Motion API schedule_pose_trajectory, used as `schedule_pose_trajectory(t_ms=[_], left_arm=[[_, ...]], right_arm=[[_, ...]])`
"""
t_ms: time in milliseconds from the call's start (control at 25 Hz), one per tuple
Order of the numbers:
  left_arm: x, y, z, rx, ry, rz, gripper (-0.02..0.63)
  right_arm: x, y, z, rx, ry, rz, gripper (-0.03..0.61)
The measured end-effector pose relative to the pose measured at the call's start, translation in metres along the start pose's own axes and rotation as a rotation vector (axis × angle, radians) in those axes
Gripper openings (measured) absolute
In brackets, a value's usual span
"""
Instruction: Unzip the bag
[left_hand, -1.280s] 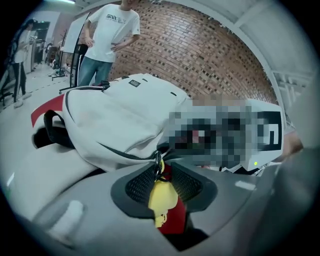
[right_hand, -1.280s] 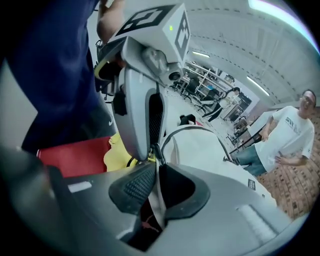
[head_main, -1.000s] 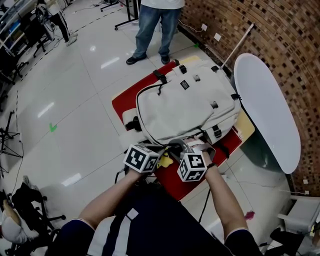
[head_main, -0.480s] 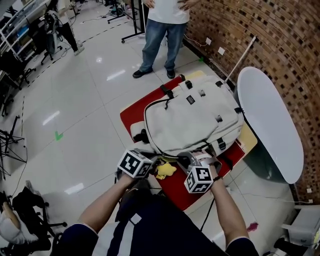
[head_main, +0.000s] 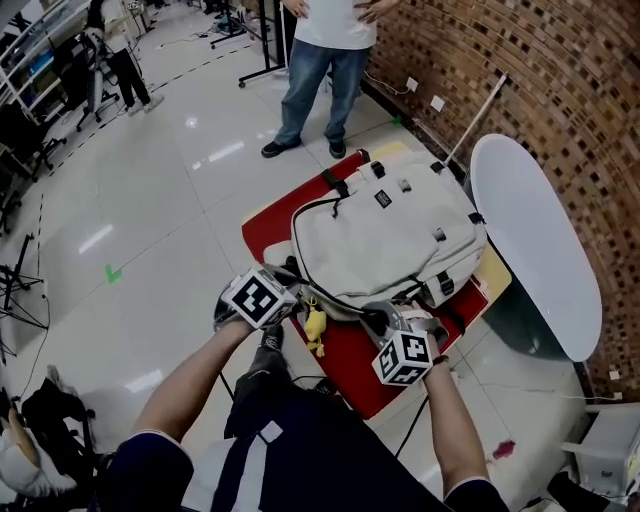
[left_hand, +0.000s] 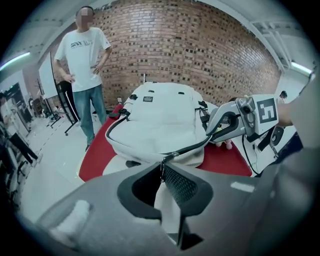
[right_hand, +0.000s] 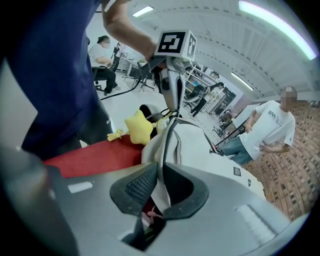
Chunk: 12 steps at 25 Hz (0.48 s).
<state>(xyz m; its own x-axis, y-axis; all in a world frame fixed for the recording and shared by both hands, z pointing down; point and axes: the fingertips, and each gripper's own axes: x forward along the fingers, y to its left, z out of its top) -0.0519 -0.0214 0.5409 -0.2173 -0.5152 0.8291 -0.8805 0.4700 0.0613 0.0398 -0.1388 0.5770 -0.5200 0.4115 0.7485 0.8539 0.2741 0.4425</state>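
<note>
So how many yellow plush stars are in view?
1: the yellow star lies on the red surface beside the backpack's near corner. Others could be hidden under the backpack.

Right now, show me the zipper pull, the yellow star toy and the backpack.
zipper pull (left_hand: 163, 166), left gripper view, on its metal tab.
yellow star toy (right_hand: 138, 127), right gripper view, on its body.
backpack (head_main: 385, 240), head view, on its front panel.

The tabletop (head_main: 493, 270) is a low tan board standing on a glossy white floor (head_main: 170, 200). A red mat (head_main: 350, 360) covers most of it. A light-grey backpack (head_main: 385, 240) lies flat on the mat. A yellow star toy (head_main: 316, 326) sits at the mat's near-left edge, just beside the backpack.
</note>
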Motion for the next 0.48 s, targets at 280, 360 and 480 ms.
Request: schedule_pose_trajectory(t_ms=[280,360,480], left_arm=[[0.003,0.052,0.010,0.107,-0.023,-0.015,0.029],[0.006,0.070,0.014,0.129,-0.027,-0.037,0.031],[0.013,0.094,0.022,0.173,-0.029,-0.073,0.029]], right_arm=[[-0.002,0.000,-0.003,0.112,0.091,-0.020,0.048],[-0.004,0.002,-0.006,0.167,0.127,-0.027,0.048],[-0.005,0.003,-0.010,0.254,0.189,-0.033,0.048]])
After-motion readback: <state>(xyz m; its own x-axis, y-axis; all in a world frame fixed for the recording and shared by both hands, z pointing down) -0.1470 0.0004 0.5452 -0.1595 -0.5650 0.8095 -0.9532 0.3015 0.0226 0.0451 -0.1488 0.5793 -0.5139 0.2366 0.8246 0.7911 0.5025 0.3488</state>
